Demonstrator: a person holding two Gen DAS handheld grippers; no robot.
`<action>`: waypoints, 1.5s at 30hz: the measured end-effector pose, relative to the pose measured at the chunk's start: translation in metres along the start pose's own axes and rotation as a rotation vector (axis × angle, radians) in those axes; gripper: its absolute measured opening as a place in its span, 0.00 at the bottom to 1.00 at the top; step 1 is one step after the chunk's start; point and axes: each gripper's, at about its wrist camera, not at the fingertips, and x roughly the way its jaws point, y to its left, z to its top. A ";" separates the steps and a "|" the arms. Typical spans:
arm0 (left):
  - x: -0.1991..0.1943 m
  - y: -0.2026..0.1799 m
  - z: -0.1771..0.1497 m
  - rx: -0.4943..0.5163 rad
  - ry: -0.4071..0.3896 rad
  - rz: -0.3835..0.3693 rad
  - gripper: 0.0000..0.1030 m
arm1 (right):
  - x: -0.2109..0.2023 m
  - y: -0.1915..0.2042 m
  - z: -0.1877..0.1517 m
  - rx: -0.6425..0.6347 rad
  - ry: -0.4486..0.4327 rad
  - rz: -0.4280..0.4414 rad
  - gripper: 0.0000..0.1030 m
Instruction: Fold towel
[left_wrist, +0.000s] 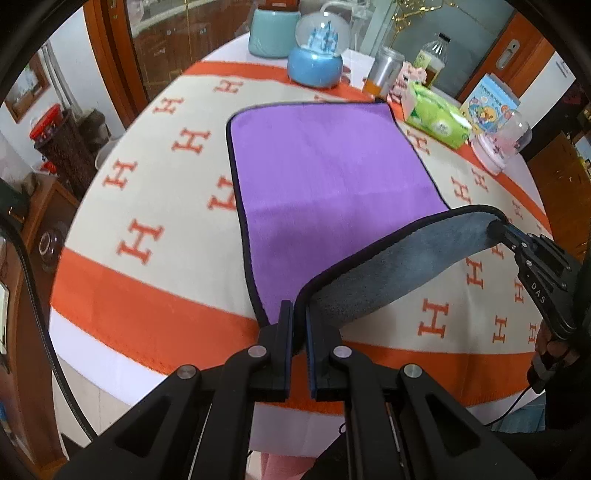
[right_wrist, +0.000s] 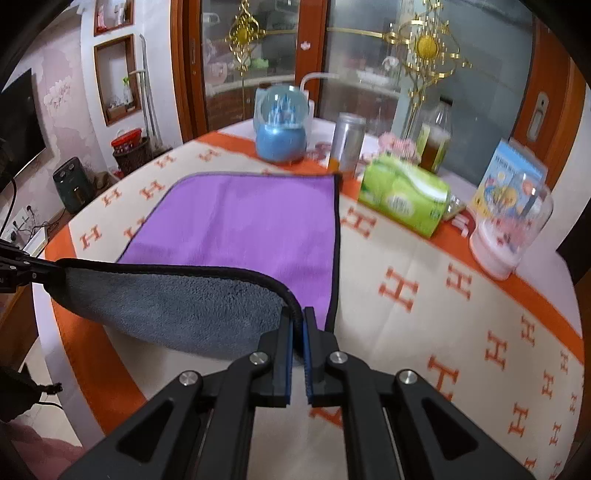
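Above the table (left_wrist: 155, 325), both grippers (left_wrist: 299, 317) pinch the towel's (left_wrist: 325, 166) near corners.

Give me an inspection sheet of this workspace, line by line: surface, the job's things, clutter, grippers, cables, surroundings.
Surface: table under a cream cloth with orange H pattern and orange border.
Job's things: towel, purple side up, far part flat; near edge lifted, grey underside showing.
Clutter: along the far edge, blue snow globe, metal can, bottle, tissue pack, pink globe, picture box.
Grippers: left gripper and right gripper each with jaws shut on a near corner of the towel.
Cables: thin black cable below the right gripper.
Surroundings: glass-front wooden cabinet, wall shelves.
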 end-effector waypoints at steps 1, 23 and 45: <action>-0.003 0.001 0.004 0.011 -0.010 0.000 0.04 | -0.001 0.000 0.005 0.000 -0.014 -0.006 0.04; -0.013 0.047 0.130 0.084 -0.141 0.017 0.04 | 0.035 0.003 0.103 0.013 -0.136 -0.096 0.04; 0.084 0.069 0.210 0.051 -0.136 -0.026 0.04 | 0.131 -0.011 0.123 0.122 -0.154 -0.217 0.04</action>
